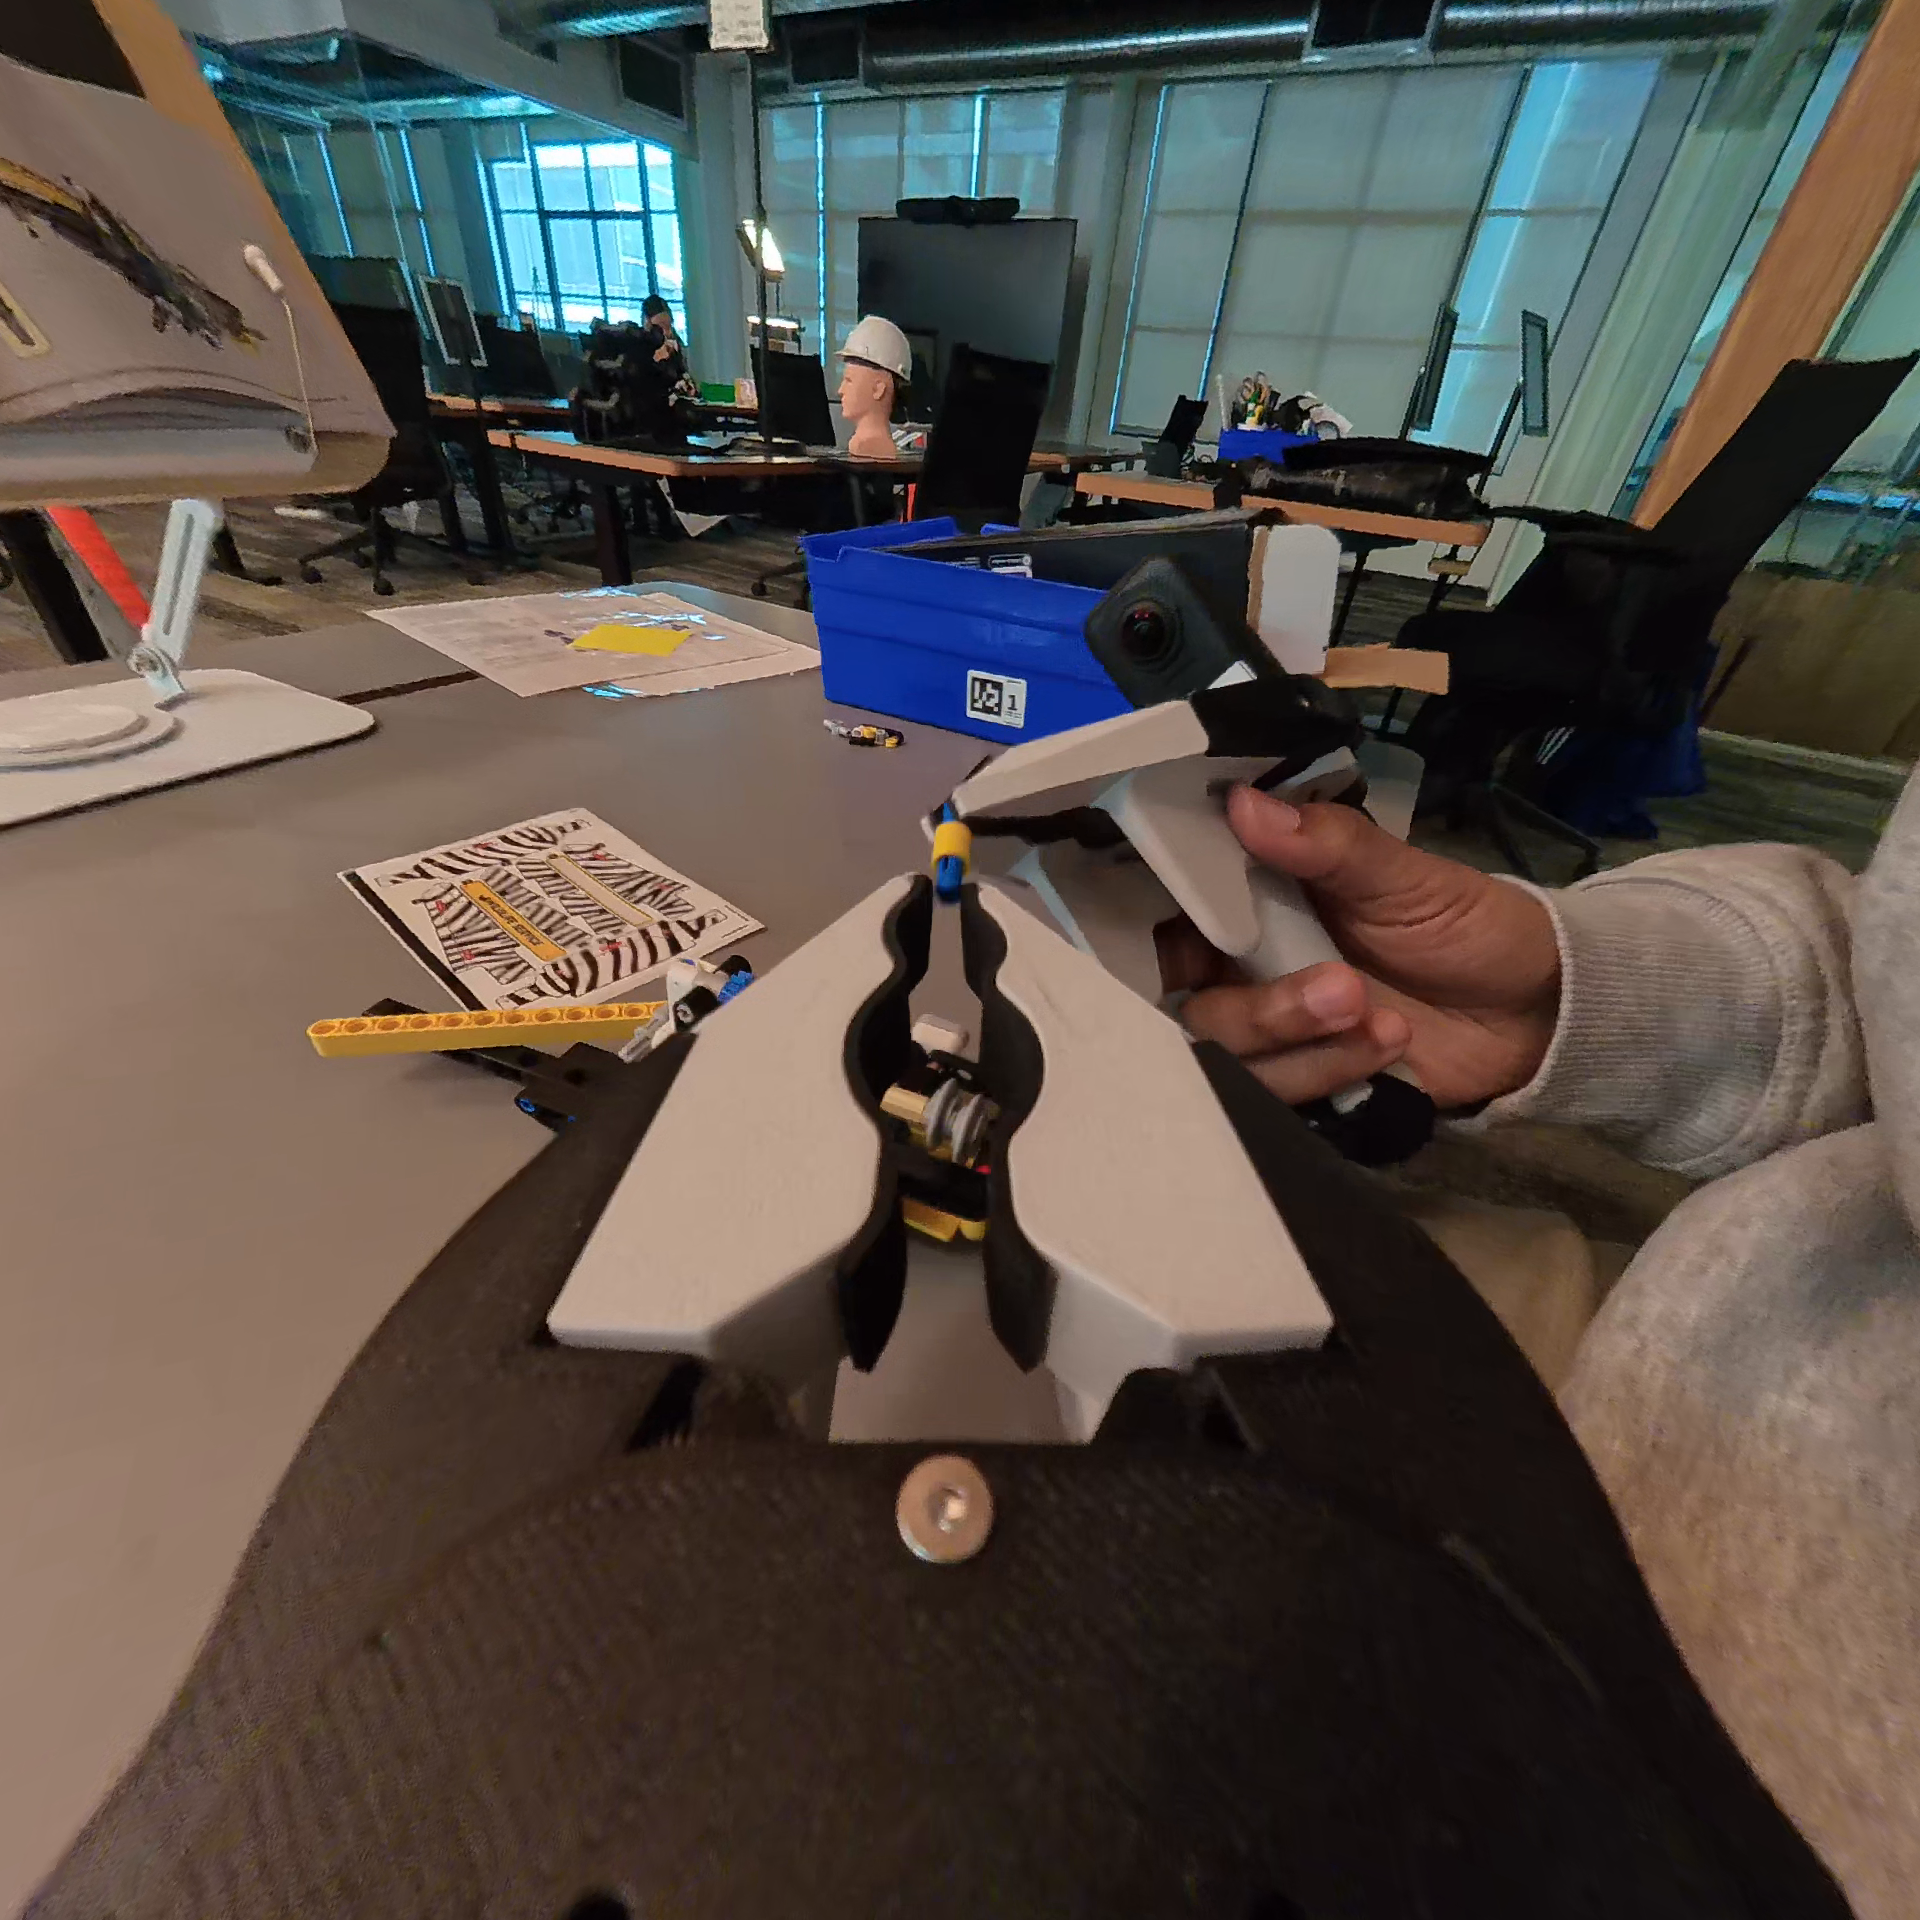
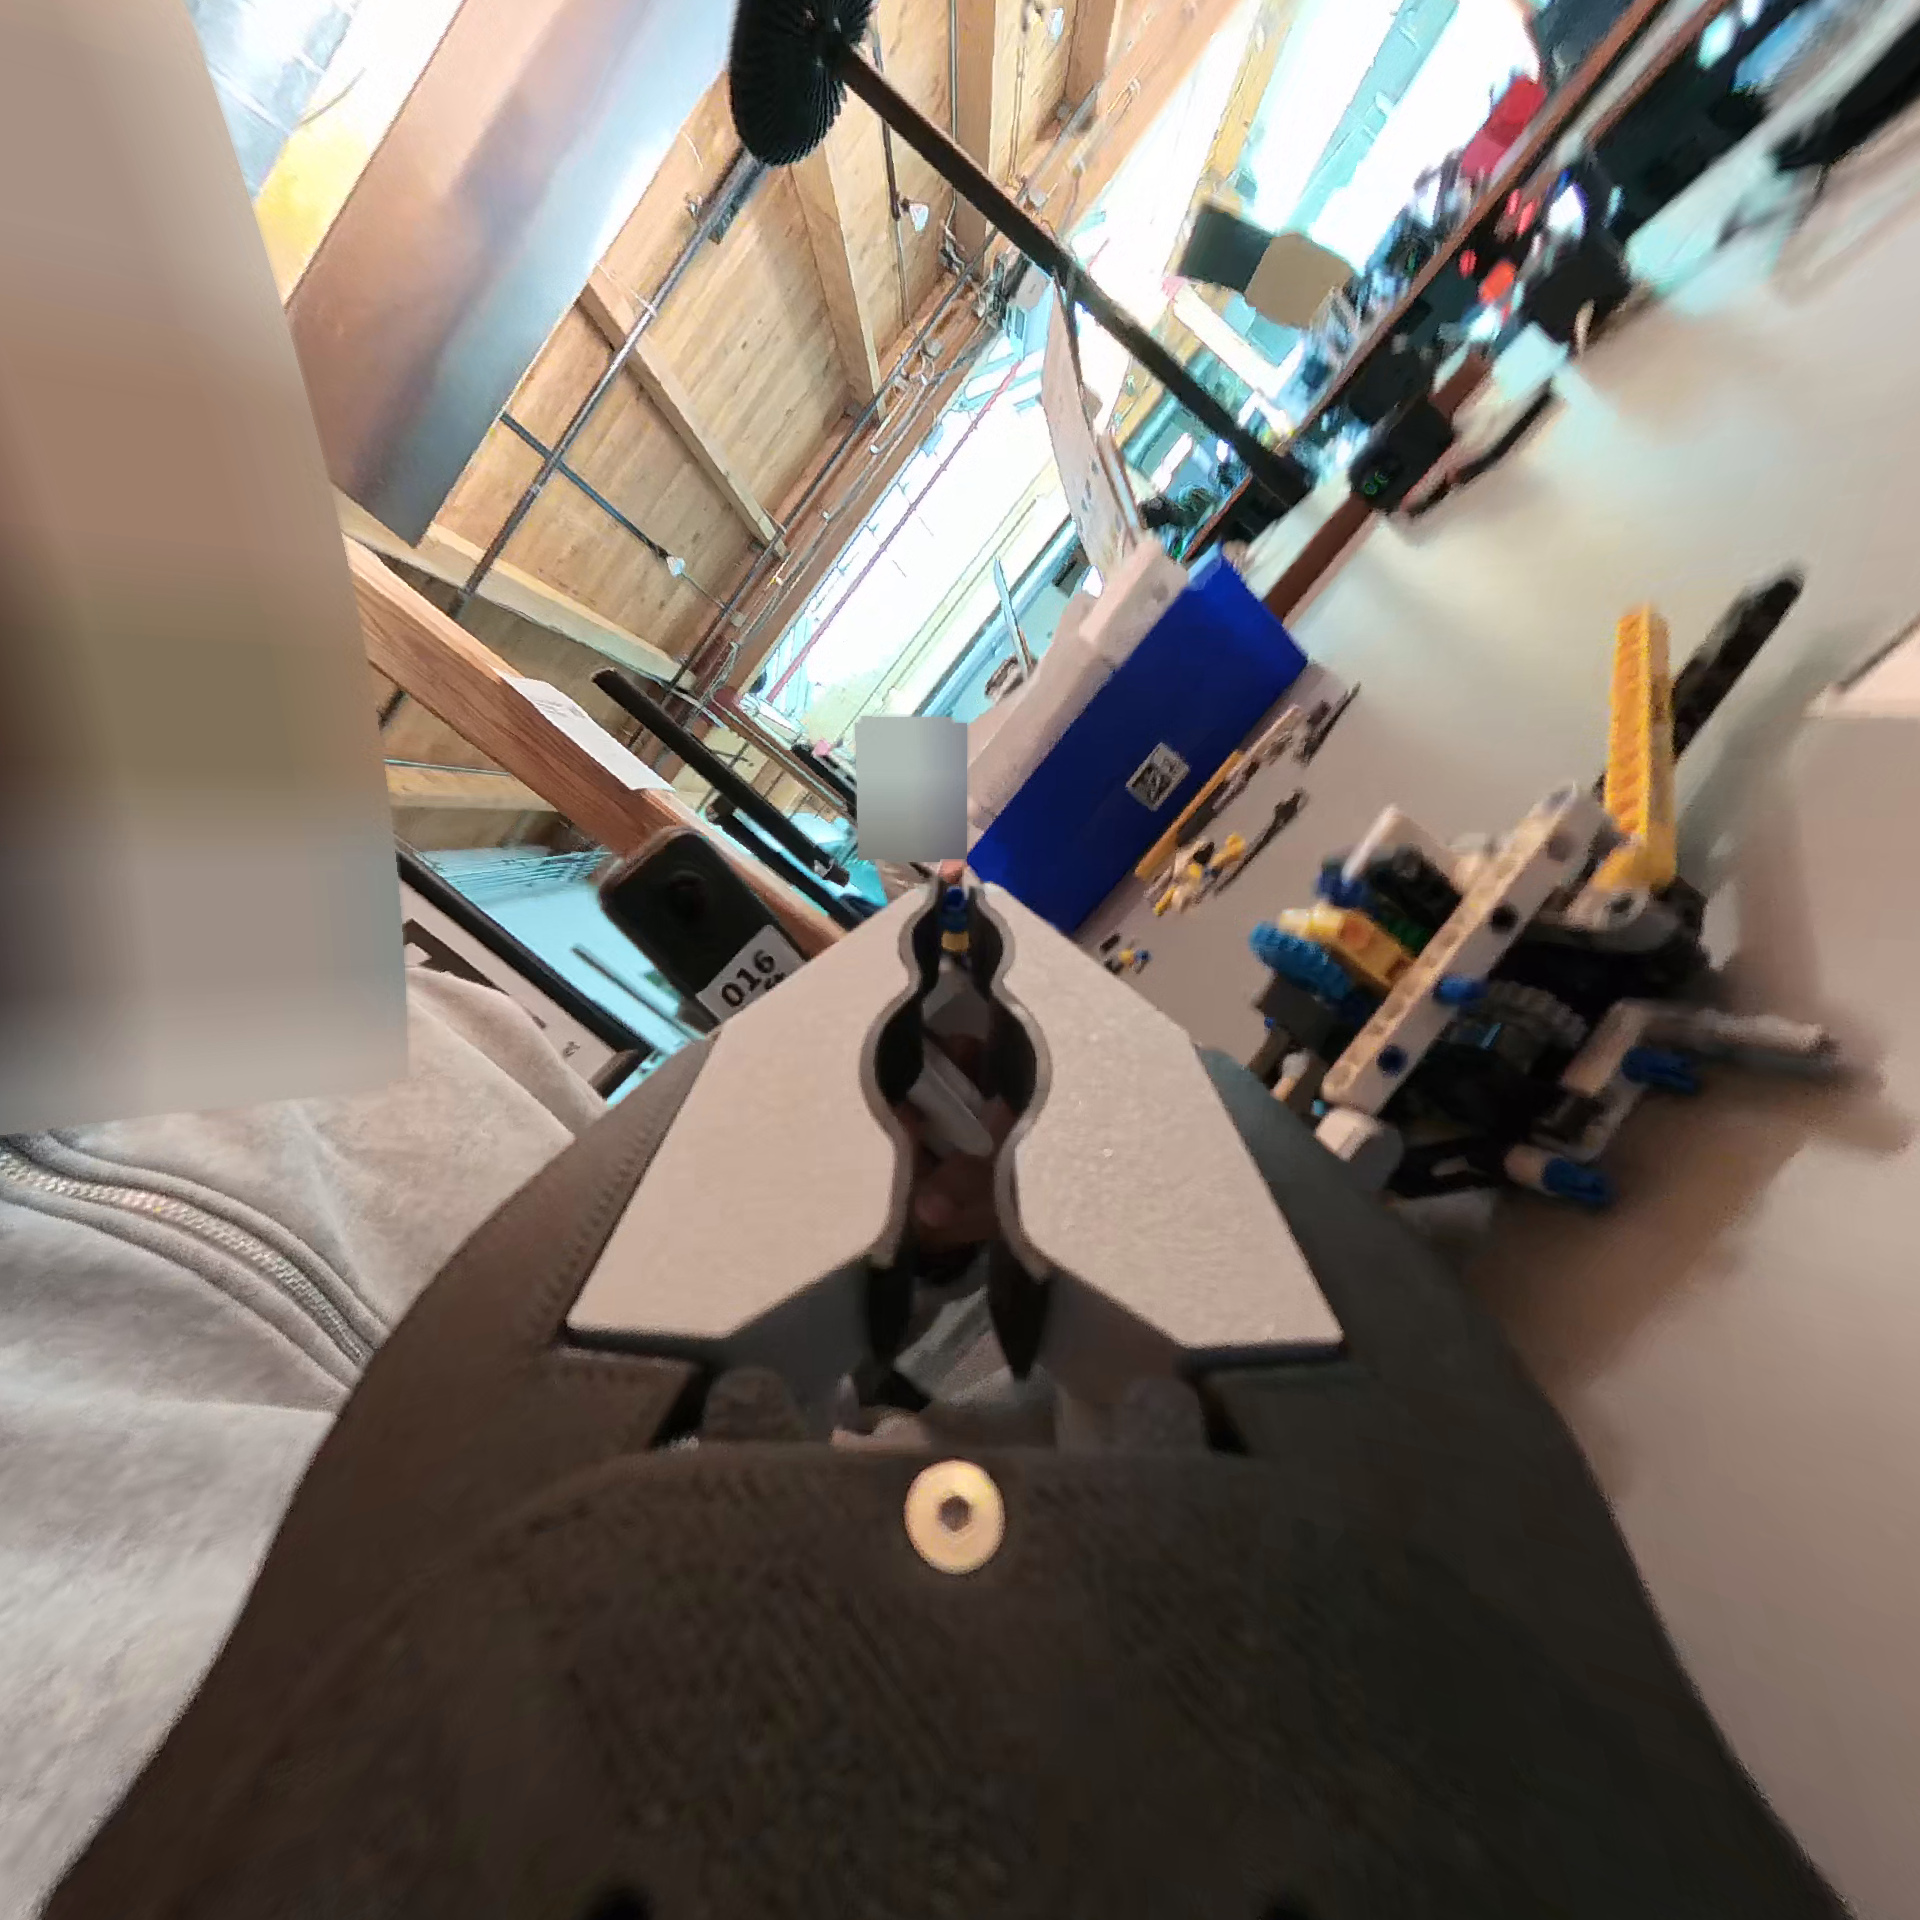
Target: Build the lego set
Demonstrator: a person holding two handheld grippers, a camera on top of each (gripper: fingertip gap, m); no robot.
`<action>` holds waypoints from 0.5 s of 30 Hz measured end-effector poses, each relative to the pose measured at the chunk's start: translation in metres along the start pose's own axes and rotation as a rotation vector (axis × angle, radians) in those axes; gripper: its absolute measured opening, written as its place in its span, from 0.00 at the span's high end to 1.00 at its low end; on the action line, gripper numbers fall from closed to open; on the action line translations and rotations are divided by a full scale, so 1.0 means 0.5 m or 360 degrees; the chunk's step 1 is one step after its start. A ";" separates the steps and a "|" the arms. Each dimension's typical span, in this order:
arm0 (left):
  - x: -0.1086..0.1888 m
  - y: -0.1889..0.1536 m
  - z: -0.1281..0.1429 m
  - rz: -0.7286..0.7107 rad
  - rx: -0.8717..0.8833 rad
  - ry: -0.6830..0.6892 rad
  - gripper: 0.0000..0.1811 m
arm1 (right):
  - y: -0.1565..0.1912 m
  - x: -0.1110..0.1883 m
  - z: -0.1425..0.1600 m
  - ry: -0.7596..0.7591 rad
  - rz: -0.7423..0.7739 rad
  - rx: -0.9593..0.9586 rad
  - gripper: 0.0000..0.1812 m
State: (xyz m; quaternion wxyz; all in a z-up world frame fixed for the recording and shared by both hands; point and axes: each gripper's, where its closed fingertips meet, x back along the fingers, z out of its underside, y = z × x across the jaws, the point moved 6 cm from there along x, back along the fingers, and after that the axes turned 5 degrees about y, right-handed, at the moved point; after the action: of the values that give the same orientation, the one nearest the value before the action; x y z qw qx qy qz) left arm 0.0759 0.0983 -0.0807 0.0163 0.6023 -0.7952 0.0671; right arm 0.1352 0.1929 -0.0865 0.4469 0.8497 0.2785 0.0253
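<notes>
Between the two sets of tips at frame centre, a small blue-and-yellow pin stands upright: the right gripper pinches its top, the left gripper closes on its lower end. The lego model lies on the table, partly hidden below.

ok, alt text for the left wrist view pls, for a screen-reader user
Two handheld grippers meet tip to tip above a grey table: the left gripper and the right gripper both pinch a small blue-and-yellow lego piece. Behind lie a yellow beam, a zebra-striped sticker sheet and a blue bin.
</notes>
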 end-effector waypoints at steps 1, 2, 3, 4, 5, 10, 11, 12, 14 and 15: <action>0.000 0.004 -0.002 0.0007 0.0060 -0.0009 0.96 | 0.003 0.004 -0.011 -0.0029 0.0005 0.0034 0.99; 0.001 0.012 -0.006 0.0014 0.0134 -0.0029 0.94 | 0.005 0.008 -0.027 -0.0062 0.0015 0.0066 0.99; 0.003 0.025 -0.011 0.0009 0.0214 -0.0051 0.92 | 0.003 0.013 -0.044 -0.0073 0.0047 0.0109 0.99; 0.006 0.044 -0.016 -0.0023 0.0299 -0.0065 0.91 | -0.003 0.016 -0.060 -0.0053 0.0106 0.0166 0.99; 0.008 0.071 -0.018 -0.0077 0.0390 -0.0061 0.90 | -0.011 0.017 -0.077 -0.0013 0.0181 0.0231 0.99; -0.012 0.216 0.028 -0.0245 0.0823 0.0316 0.84 | -0.074 -0.031 -0.154 0.0333 0.0504 0.0629 0.99; -0.021 0.237 0.043 -0.0235 0.0879 0.0413 0.83 | -0.091 -0.046 -0.165 0.0408 0.0558 0.0704 0.99; -0.029 0.251 0.056 -0.0202 0.0939 0.0482 0.81 | -0.110 -0.062 -0.174 0.0485 0.0602 0.0772 0.99; -0.043 0.269 0.070 -0.0107 0.1073 0.0527 0.80 | -0.150 -0.090 -0.179 0.0650 0.0690 0.0876 0.99; -0.049 0.272 0.073 -0.0055 0.1132 0.0525 0.80 | -0.168 -0.102 -0.177 0.0731 0.0726 0.0925 0.99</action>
State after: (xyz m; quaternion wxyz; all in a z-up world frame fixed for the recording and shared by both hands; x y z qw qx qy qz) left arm -0.0460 0.1533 -0.1315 -0.0648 0.5648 -0.6988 0.4341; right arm 0.0286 0.2710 -0.0877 0.0985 0.9523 0.1715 0.2323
